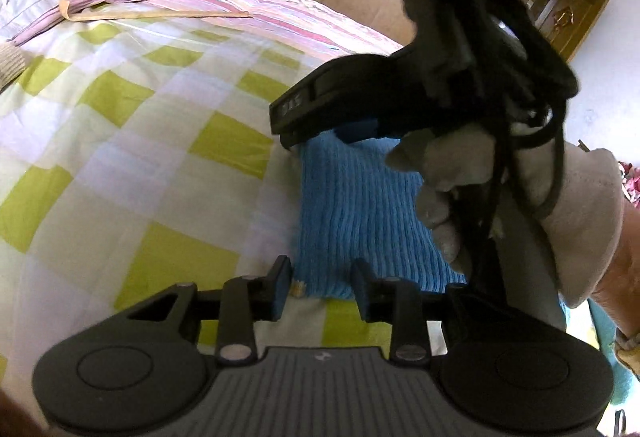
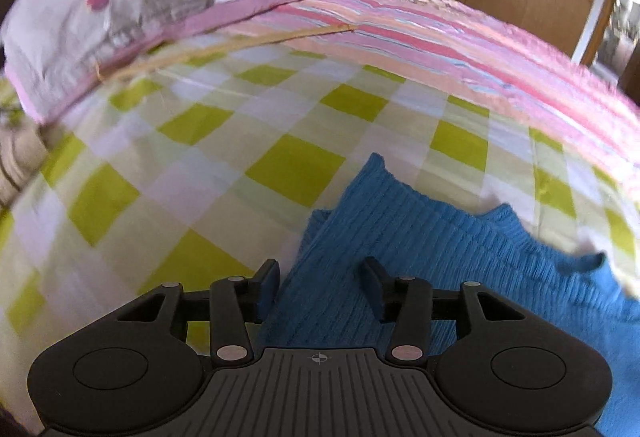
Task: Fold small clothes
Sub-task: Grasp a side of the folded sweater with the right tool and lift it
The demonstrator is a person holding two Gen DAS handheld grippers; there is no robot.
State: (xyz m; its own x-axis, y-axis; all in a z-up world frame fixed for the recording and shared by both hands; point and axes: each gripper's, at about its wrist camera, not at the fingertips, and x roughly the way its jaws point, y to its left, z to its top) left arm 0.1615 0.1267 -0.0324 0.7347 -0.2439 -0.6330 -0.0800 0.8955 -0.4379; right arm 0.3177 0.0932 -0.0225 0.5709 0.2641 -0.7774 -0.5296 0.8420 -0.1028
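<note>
Now the blue knit garment point(image 2: 400, 245) lies folded low and right of centre on the checked bed cover point(image 2: 208, 157); both the left gripper point(image 1: 320, 277) and right gripper point(image 2: 320, 273) stand open, holding nothing. I'd judge the next fold needs both edges pinched squarely, then corners aligned before letting go
</note>
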